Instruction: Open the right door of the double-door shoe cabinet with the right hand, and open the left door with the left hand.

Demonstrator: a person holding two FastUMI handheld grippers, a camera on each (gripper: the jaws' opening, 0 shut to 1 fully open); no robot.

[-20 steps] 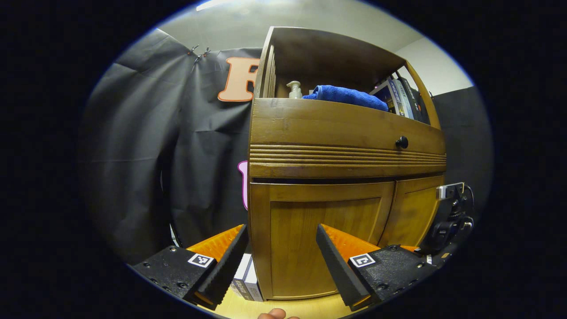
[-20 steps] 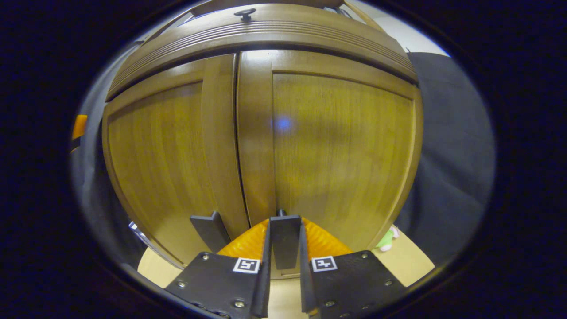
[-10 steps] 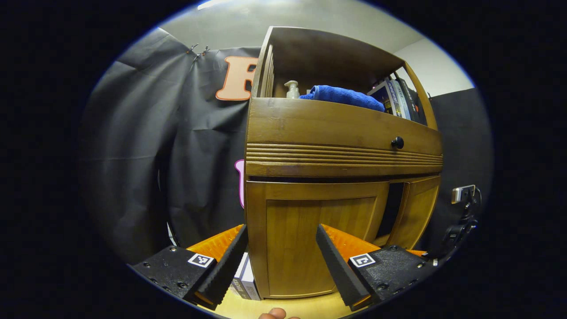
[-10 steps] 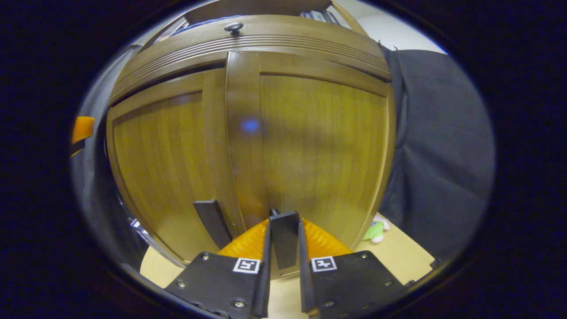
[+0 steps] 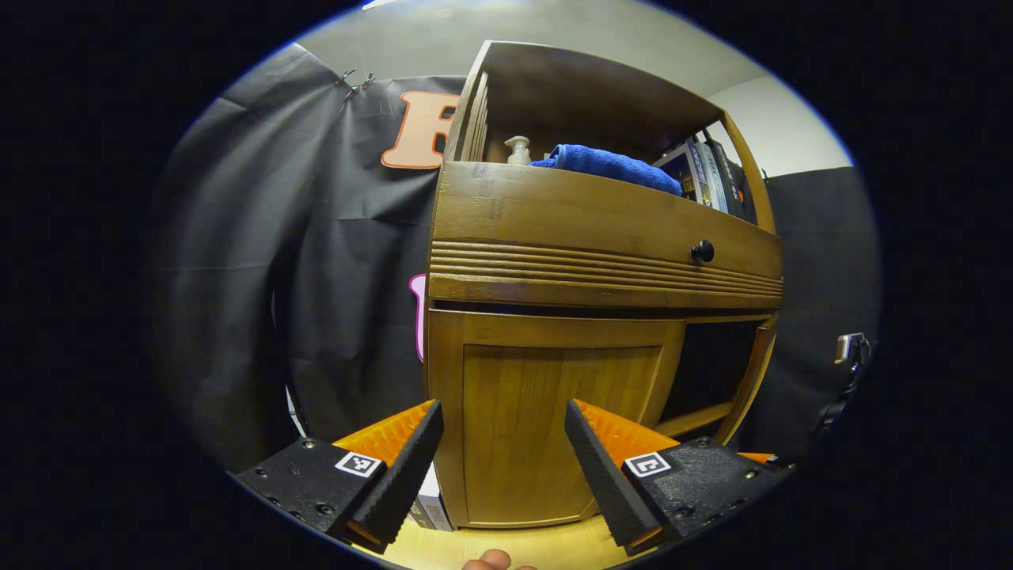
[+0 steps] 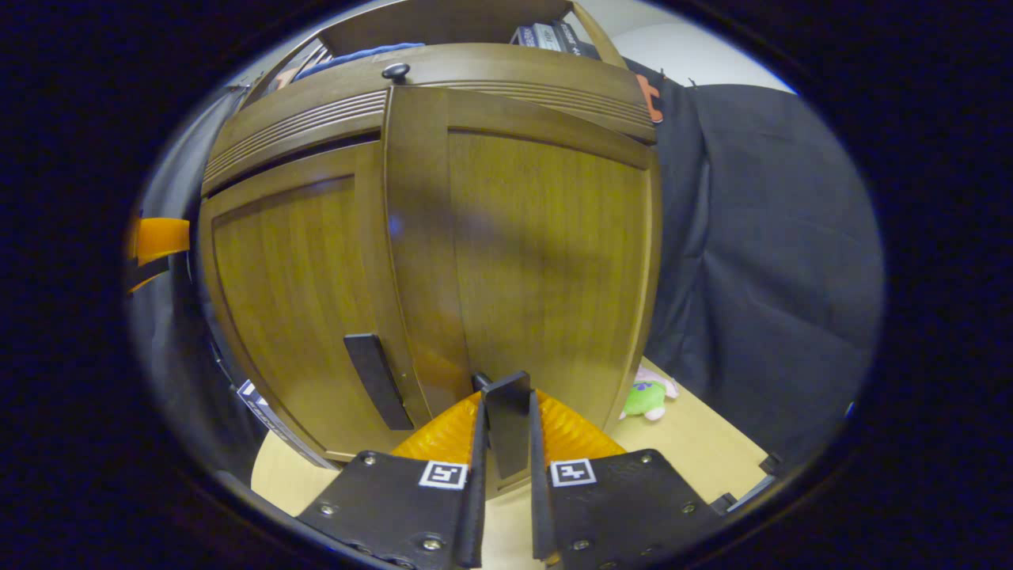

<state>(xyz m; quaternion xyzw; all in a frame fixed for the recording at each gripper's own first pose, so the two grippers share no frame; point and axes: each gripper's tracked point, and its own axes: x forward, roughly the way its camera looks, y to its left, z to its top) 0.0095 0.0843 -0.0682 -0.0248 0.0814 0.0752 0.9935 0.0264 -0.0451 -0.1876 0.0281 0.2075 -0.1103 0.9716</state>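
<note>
Right tongs (image 6: pixel 504 412) clamp right door's handle (image 6: pixel 506 419).

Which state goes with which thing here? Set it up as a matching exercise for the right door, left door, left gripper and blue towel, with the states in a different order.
Things:
1. right door
2. left door
3. left gripper
4. blue towel

States:
A. jaws apart, holding nothing
B. lying on the open shelf on top of the cabinet
C. swung partly open, its handle clamped by the right gripper
D. shut, handle untouched

Pairs: 1-C, 2-D, 3-A, 4-B
</note>
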